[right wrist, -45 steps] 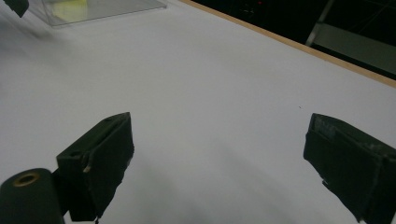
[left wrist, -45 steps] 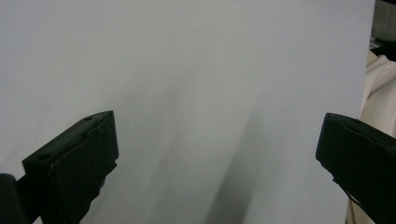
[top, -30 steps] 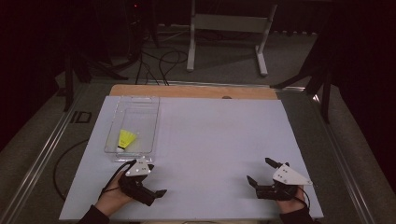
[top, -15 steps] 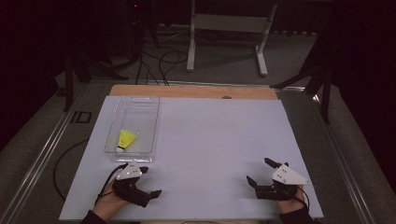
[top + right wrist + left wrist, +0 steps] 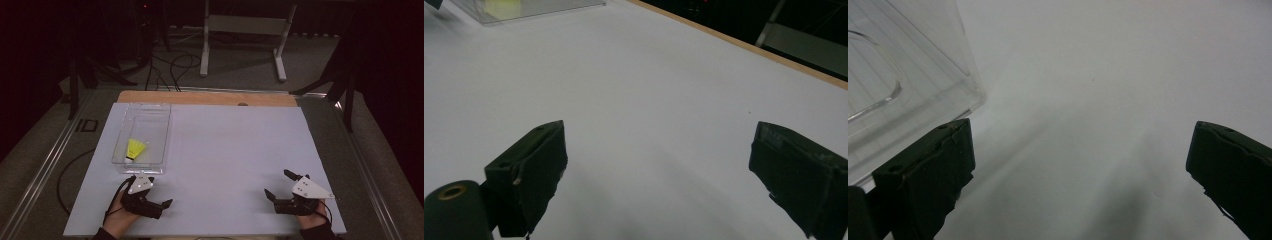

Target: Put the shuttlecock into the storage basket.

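Beside the left gripper (image 5: pixel 1083 165), the box (image 5: pixel 903 90) is cut off by the frame's edge; far ahead of the right gripper (image 5: pixel 659 175), the shuttlecock (image 5: pixel 504 6) is blurred.

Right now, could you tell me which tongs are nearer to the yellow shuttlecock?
Left. The left tongs sit just short of the clear tray holding the shuttlecock; the right tongs lie across the table.

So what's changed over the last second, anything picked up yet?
Nothing taken hold of. The left gripper drew slightly back toward the person, away from the clear box; jaws open. The right gripper, also open, barely moved. The yellow shuttlecock lies in the box as before.
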Motion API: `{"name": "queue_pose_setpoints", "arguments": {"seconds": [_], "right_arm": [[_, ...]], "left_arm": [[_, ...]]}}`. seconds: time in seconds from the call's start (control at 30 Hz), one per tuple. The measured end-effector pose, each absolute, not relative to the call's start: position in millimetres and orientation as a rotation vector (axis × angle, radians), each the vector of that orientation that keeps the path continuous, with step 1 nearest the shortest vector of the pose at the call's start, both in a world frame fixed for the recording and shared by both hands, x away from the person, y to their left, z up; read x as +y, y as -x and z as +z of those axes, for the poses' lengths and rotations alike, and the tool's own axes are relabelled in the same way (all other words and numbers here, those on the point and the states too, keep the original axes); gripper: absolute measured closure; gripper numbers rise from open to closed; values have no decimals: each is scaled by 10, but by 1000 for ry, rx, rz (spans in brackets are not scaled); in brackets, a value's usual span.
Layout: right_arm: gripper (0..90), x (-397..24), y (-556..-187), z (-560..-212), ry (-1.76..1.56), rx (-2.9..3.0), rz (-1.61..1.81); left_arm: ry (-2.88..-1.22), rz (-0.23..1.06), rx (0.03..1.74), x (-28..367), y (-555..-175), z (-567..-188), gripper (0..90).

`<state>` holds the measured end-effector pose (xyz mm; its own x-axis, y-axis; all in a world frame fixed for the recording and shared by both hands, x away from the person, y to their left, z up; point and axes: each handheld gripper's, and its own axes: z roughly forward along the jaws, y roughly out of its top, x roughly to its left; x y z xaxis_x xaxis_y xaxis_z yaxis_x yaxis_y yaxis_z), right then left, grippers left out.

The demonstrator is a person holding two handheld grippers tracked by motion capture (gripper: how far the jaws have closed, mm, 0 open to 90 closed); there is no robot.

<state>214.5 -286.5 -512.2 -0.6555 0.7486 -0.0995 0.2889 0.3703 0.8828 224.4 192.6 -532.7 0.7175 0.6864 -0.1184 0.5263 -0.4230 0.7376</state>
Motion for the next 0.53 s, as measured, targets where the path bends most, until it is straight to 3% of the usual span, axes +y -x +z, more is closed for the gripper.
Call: {"name": "queue_pose_setpoints", "arguments": {"seconds": [0.53], "right_arm": [[84,-2874,-2157,-5144,-905,2152,1237]], "left_arm": [[-2128,233,903,1930,-2248,-5330,1]]}}
